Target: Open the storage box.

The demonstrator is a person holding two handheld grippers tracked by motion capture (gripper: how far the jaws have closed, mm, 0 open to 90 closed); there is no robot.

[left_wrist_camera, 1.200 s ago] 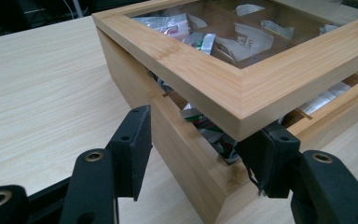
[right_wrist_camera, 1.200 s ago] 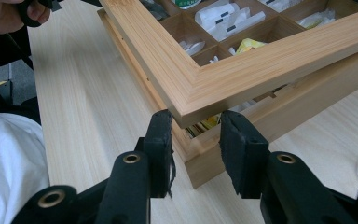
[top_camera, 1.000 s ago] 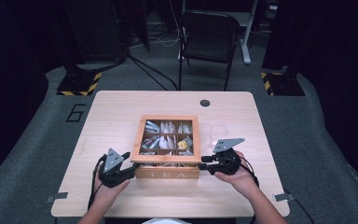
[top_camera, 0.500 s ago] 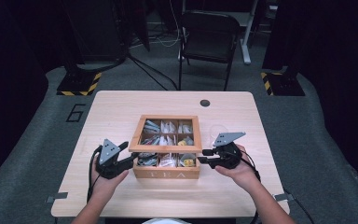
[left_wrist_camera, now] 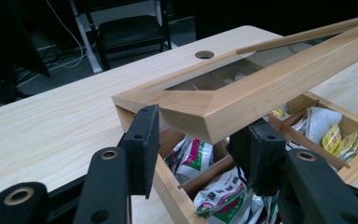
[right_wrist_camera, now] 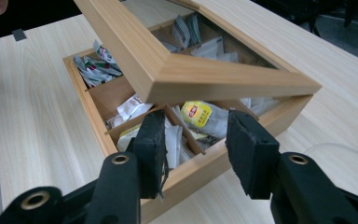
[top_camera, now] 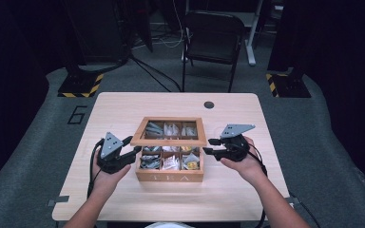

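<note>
Fingers (left_wrist_camera: 142, 144) parted, pale wood table (top_camera: 123, 109), dark room

Looks like a lab or recording studio, not a home. Black curtains (top_camera: 24, 71) all round, grey carpet (top_camera: 323, 156), cables (top_camera: 161, 40) loose on the floor. Weighted stand bases with yellow-black hazard tape (top_camera: 81, 88) flank a light wood worktop (top_camera: 123, 107). A "6" (top_camera: 77, 114) marks the floor. Folding chair (top_camera: 212, 40) behind.
</note>
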